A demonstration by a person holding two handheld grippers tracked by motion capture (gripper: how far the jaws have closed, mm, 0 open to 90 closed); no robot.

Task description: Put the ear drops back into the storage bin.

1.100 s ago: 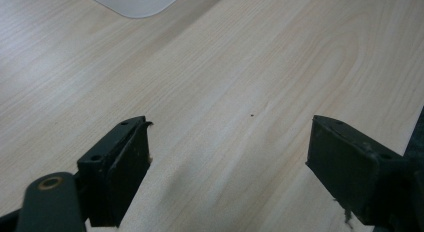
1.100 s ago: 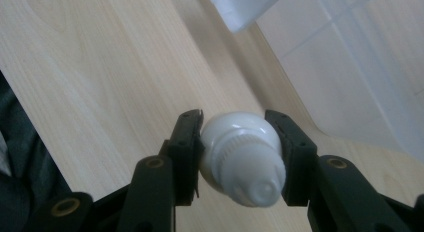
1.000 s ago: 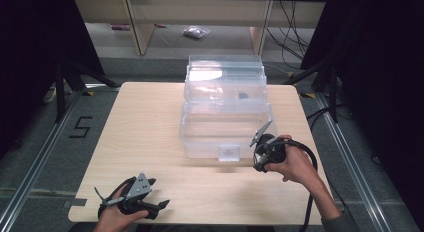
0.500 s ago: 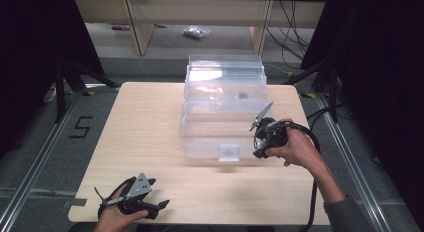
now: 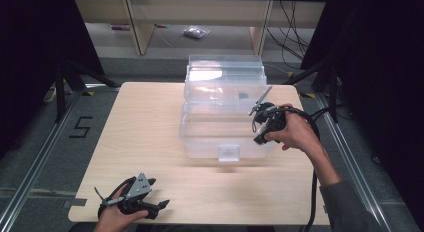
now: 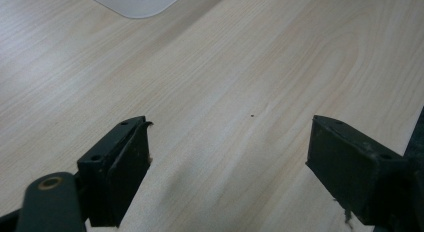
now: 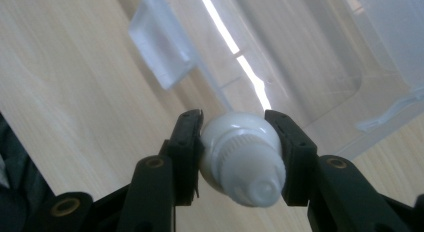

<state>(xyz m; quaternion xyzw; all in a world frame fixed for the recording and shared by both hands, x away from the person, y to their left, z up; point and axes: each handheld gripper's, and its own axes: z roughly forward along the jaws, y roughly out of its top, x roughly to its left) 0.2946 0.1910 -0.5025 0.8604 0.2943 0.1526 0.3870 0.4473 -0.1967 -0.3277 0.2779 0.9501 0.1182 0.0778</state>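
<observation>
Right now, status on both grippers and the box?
Right gripper shut on white bottle, above clear box. Left gripper open, over bare table. Nothing in the way.

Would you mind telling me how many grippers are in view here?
2. The left gripper rests open at the table's near left corner; the right gripper is over the clear bin's right side, clamping a white bottle.

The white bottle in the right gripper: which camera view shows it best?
The right gripper view: the white bottle sits close up, clamped between the right gripper jaws, ribbed cap visible. In the high view the hand and gripper cover it over the clear box. The left gripper view faces the table.
</observation>
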